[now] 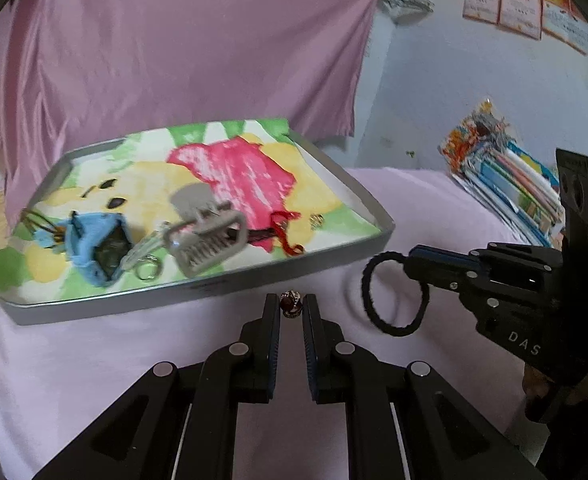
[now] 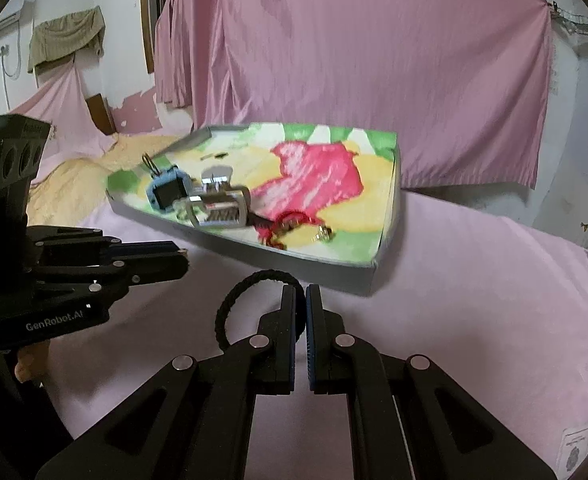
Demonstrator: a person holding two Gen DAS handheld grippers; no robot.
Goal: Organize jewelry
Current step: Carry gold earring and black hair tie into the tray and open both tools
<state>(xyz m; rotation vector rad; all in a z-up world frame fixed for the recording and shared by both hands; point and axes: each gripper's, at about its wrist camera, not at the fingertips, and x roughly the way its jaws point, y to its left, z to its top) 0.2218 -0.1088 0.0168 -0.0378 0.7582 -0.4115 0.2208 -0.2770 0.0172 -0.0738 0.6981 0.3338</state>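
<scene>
A grey tray (image 1: 294,272) lined with a bright cloth holds a grey hair claw (image 1: 206,240), a blue pouch (image 1: 94,248), a key ring (image 1: 148,270), a red cord (image 1: 288,236) and a small gold piece (image 1: 317,222). My left gripper (image 1: 291,307) is shut on a small dark red bead ornament (image 1: 291,304) just in front of the tray's near wall. My right gripper (image 2: 301,300) is shut on a black hair tie (image 2: 234,304), held above the pink cloth to the right of the tray; the hair tie also shows in the left wrist view (image 1: 394,294).
The pink cloth (image 1: 94,360) covers the surface around the tray. A stack of books (image 1: 510,184) lies at the right. Pink curtains (image 2: 374,60) hang behind. The tray also shows in the right wrist view (image 2: 294,264).
</scene>
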